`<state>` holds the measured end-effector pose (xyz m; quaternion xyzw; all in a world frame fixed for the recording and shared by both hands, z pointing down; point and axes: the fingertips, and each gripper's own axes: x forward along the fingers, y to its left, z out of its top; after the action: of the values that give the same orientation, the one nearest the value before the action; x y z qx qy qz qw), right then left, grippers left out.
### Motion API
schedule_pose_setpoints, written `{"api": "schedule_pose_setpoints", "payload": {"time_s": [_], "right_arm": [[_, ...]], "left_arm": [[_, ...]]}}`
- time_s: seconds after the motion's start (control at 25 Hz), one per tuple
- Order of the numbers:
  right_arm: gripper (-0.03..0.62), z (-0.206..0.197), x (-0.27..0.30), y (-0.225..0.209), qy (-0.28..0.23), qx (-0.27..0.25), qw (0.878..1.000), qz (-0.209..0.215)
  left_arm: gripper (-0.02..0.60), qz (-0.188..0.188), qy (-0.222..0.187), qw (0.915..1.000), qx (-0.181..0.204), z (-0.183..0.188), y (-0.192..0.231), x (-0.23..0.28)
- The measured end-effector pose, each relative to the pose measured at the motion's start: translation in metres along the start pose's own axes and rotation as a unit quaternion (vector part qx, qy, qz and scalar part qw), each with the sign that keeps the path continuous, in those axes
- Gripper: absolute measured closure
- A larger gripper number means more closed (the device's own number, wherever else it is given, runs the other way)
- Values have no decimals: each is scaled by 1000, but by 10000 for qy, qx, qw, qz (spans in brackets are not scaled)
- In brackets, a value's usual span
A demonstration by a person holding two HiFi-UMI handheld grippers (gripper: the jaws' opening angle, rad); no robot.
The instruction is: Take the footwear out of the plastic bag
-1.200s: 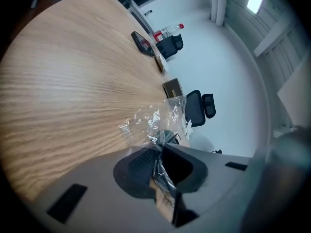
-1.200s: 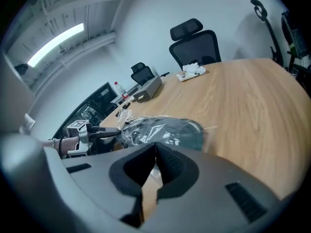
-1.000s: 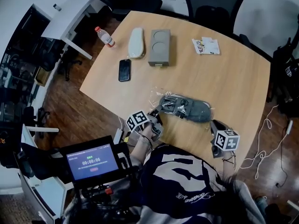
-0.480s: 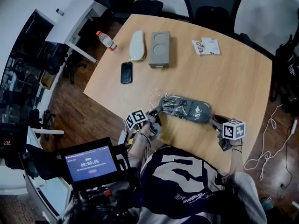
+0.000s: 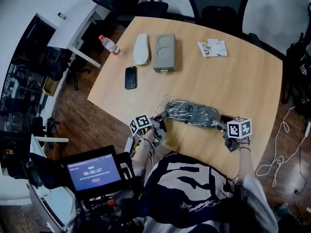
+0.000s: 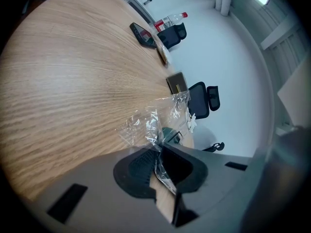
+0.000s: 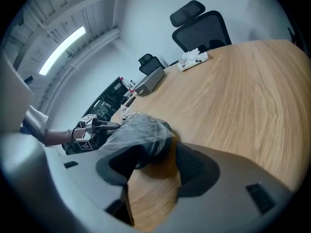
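A dark grey shoe (image 5: pixel 192 113) lies in a clear plastic bag (image 6: pixel 146 125) near the front edge of the wooden table (image 5: pixel 233 76). My left gripper (image 5: pixel 159 118) is at the bag's left end, shut on a crumpled fold of the plastic (image 6: pixel 158 166). My right gripper (image 5: pixel 224 120) is at the shoe's right end and its jaws are opening wide. In the right gripper view the bagged shoe's end (image 7: pixel 141 130) sits between the jaws (image 7: pixel 153 161), and the pads do not press on it.
At the table's far side lie a black phone (image 5: pixel 130 77), a pale insole-shaped piece (image 5: pixel 141 48), a grey box (image 5: pixel 165 51), a water bottle (image 5: pixel 109 44) and a small printed packet (image 5: pixel 213 47). Office chairs (image 5: pixel 214 4) stand behind the table.
My right gripper has come up from the table's front edge to the shoe's right end, and its jaws have spread apart. The left gripper has kept its hold on the bag.
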<state>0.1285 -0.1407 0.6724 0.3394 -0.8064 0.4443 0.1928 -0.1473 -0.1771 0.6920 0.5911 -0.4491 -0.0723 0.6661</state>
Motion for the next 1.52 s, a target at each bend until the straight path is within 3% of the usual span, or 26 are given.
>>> {"api": "schedule_pose_setpoints", "payload": {"time_s": [0.16, 0.36, 0.48, 0.56, 0.6, 0.68, 0.76, 0.88, 1.16, 1.28, 1.44, 1.52], "right_arm": [[368, 4, 7, 3, 86, 226, 9997, 53], [378, 10, 6, 9, -228, 1320, 9892, 588], [379, 16, 0, 21, -580, 1894, 9721, 1252], [410, 22, -7, 33, -1043, 2202, 9515, 1877], [441, 24, -11, 35, -1238, 2232, 9447, 2059], [487, 25, -18, 39, -1437, 2038, 9429, 2211], [487, 24, -19, 52, -1379, 1799, 9437, 2408], [487, 15, -8, 63, -1085, 1455, 9573, 2250], [511, 21, 2, 48, -1032, 1370, 9726, 1569], [523, 30, -6, 58, -1165, 1524, 9690, 1556], [527, 24, -22, 48, -1273, 1496, 9719, 1300], [528, 25, -37, 48, -1364, 1669, 9687, 1229]], "left_arm": [[540, 1, 24, 10000, -8, 0, 0, -2], [540, -26, -86, 9997, -211, 3, 3, -3], [541, -43, -140, 9994, -311, 8, 5, -4], [541, -38, -125, 9993, -342, 10, 5, -5], [541, -45, -109, 9992, -369, 10, 5, -5], [540, -75, -84, 9990, -439, 10, 6, -4], [540, -92, -68, 9987, -494, 11, 6, -5], [540, -16, -130, 9988, -467, 15, 8, -6], [540, -61, -210, 9981, -578, 20, 10, -7], [540, -194, -335, 9980, -497, 20, 7, -9], [559, -357, -968, 9889, -1068, 33, 17, -24], [568, -302, -1070, 9884, -1035, 36, 20, -29]]}}
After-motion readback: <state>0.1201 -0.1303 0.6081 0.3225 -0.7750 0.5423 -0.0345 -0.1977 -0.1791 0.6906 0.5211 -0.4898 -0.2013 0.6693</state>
